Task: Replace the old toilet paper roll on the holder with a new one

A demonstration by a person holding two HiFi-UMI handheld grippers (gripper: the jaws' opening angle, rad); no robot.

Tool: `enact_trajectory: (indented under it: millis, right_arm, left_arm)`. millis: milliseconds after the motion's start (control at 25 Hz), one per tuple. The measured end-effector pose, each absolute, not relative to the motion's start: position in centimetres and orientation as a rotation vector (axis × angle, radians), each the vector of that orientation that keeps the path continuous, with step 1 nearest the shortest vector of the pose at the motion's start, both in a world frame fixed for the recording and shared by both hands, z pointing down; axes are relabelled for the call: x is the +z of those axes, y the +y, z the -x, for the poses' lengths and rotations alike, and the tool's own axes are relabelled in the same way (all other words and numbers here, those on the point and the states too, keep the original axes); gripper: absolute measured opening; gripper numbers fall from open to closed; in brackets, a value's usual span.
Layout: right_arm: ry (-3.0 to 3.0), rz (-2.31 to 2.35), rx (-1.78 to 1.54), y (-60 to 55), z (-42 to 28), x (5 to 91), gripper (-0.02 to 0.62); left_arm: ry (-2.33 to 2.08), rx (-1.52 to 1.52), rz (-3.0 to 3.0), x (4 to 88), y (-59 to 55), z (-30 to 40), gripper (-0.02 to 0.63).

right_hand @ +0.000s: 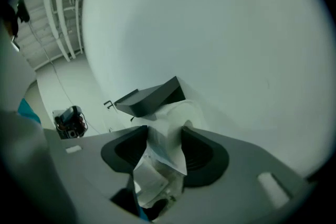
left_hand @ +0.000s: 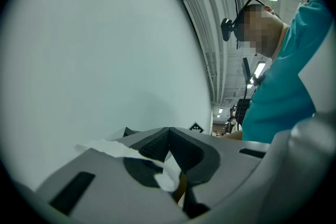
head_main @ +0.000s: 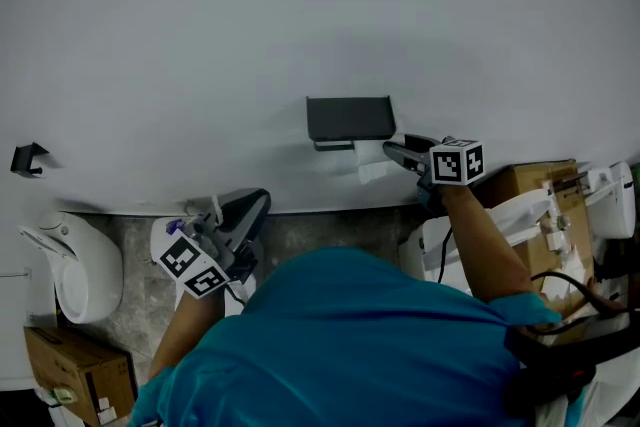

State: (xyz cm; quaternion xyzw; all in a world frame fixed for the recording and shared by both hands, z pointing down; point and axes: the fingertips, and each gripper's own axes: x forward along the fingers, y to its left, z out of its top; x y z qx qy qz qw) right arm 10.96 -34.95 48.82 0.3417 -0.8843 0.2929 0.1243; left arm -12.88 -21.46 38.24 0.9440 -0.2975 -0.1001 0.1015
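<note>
**A:** Toilet paper roll (head_main: 372,161), head view: where is it?
**B:** Under the wall holder (head_main: 348,118), with the right gripper (head_main: 395,152) at it. The left gripper (head_main: 258,202) is low.
**A:** Left gripper view?
**B:** Jaws pinched together on a white paper scrap (left_hand: 167,176).
**A:** Right gripper view?
**B:** Jaws spread, with loose paper (right_hand: 163,149) between them, unpressed. The new roll looks mounted, so only backing away is left.

The head view looks steeply down past the person's shoulders at the wall (head_main: 300,15), the left gripper (head_main: 255,203) and the right gripper (head_main: 392,151), while the 2 gripper views look along their own jaws, the left up along the wall, the right closely at the dark holder (right_hand: 152,96), which the head view shares.
</note>
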Motion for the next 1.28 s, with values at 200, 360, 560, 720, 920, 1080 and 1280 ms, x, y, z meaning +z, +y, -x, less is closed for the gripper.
enact_trajectory:
  millis: [200, 360, 560, 720, 920, 1080, 1280]
  right_arm:
    - [-2.521, -1.099, 0.657, -34.6, -10.4, 48.7, 0.204]
    - [-2.485, -1.183, 0.533, -34.5, -10.0, 48.1, 0.193]
    - [-2.47, -1.21, 0.477, -34.2, -9.4, 48.0, 0.192]
    - [-2.463, -1.206, 0.466, -34.1, -9.0, 48.0, 0.189]
    - [-2.456, -1.2, 0.454, -33.9, -8.5, 48.3, 0.189]
    - [-2.455, -1.185, 0.451, -33.8, -7.9, 48.4, 0.187]
    - [-2.456, -1.172, 0.443, -33.7, -7.3, 48.4, 0.186]
  left_arm:
    - [-0.875, -0.295, -2.785, 38.4, -21.4, 12.8, 0.009]
    - [-0.874, -0.299, -2.784, 38.3, -21.5, 12.9, 0.009]
    - [-0.874, -0.298, -2.784, 38.3, -21.5, 13.0, 0.009]
    - [-0.877, -0.3, -2.784, 38.3, -21.6, 13.0, 0.009]
    - [-0.873, -0.301, -2.784, 38.3, -21.6, 13.0, 0.009]
    - [-0.874, -0.298, -2.783, 38.4, -21.5, 13.1, 0.009]
    - [-0.882, -0.299, -2.78, 38.4, -21.4, 13.2, 0.009]
